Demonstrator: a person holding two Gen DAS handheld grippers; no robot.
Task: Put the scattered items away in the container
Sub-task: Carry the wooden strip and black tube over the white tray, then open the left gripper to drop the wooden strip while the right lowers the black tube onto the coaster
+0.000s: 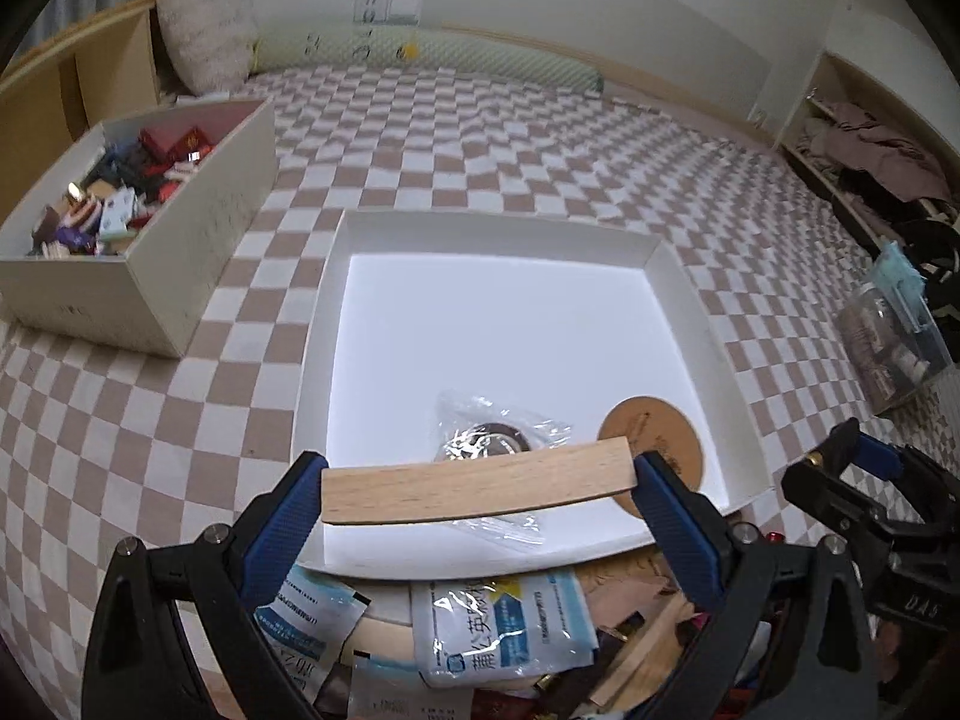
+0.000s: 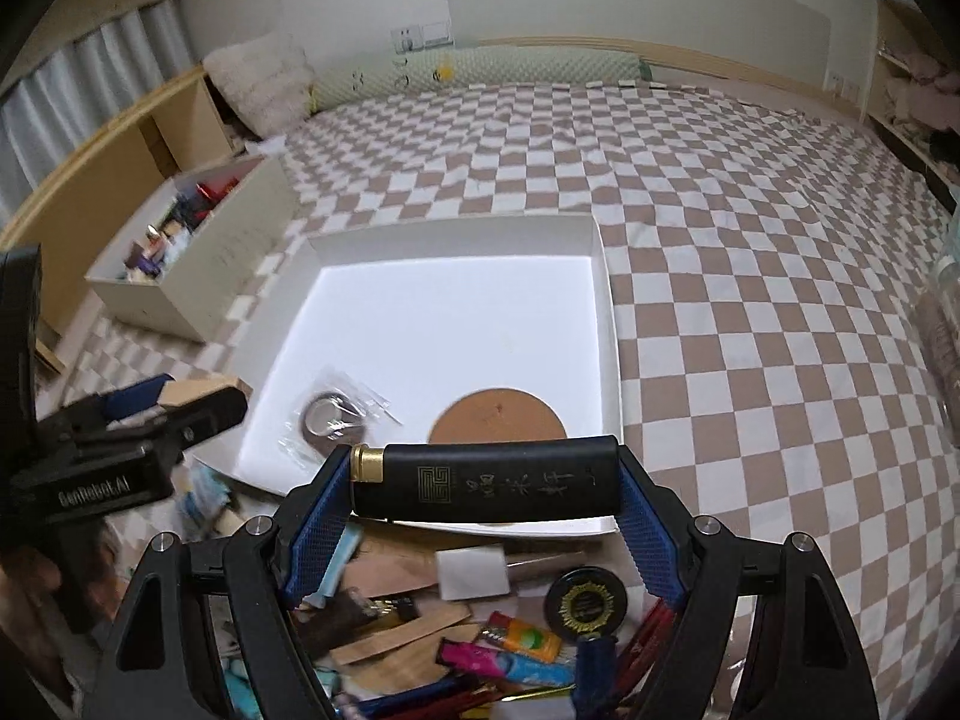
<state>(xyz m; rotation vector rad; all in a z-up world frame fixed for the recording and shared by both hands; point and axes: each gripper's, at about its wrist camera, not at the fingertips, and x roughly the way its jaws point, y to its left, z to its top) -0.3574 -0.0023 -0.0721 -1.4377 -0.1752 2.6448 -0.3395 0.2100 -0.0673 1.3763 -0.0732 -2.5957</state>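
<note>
My left gripper [image 1: 480, 489] is shut on a flat wooden slat [image 1: 477, 489], held crosswise by its ends over the near edge of the white tray [image 1: 672, 267]. My right gripper [image 2: 483, 489] is shut on a black cylinder with a gold cap and gold lettering [image 2: 486, 489], also held by its ends above the tray's [image 2: 606, 324] near rim. Inside the tray lie a round cork coaster [image 2: 498, 417] and a tape roll in a clear bag [image 2: 333, 417]. Scattered packets, sticks and small items [image 2: 456, 630] lie piled under both grippers.
A cream box [image 1: 198, 234] full of small packets stands at the far left on the checked bedspread [image 1: 540, 150]. A clear bin [image 1: 894, 330] sits at the right edge. Pillows [image 1: 207, 30] and shelves line the far side.
</note>
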